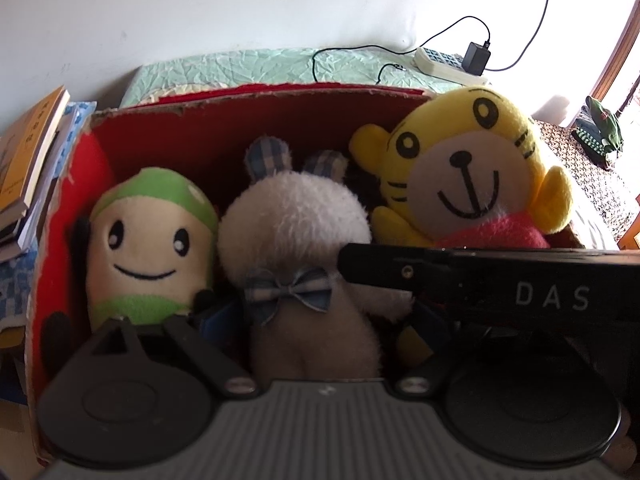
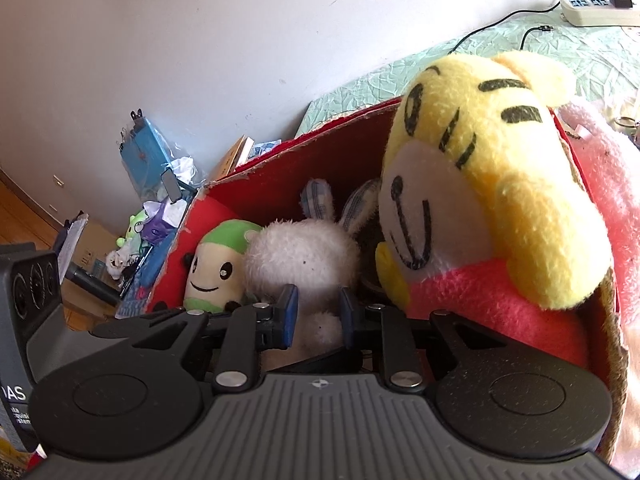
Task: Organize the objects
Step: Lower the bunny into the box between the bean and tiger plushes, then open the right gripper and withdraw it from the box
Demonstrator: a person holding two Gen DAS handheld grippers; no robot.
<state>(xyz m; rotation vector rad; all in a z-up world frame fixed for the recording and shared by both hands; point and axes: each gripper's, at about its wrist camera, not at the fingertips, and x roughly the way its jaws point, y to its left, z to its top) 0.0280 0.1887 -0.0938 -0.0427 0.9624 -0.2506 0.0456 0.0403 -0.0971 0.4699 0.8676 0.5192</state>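
A red cardboard box (image 1: 256, 108) holds three plush toys: a green-capped smiling doll (image 1: 148, 244) on the left, a white rabbit (image 1: 296, 224) with a blue checked bow tie in the middle, and a yellow tiger (image 1: 468, 168) in a pink shirt on the right. My left gripper (image 1: 316, 320) straddles the rabbit's body, its fingers beside the rabbit's sides. My right gripper (image 2: 318, 314) hangs over the box front with blue pads (image 2: 289, 312) slightly apart, nothing between them. The same doll (image 2: 218, 268), rabbit (image 2: 304, 260) and tiger (image 2: 492, 184) show in the right wrist view.
The box stands on a green crinkled cloth (image 1: 248, 64) with a power strip (image 1: 444, 62) and cables behind. Books (image 1: 28, 152) are stacked left of the box. A pink plush cloth (image 2: 612, 184) lies right of it. Clutter (image 2: 156, 184) sits on the floor.
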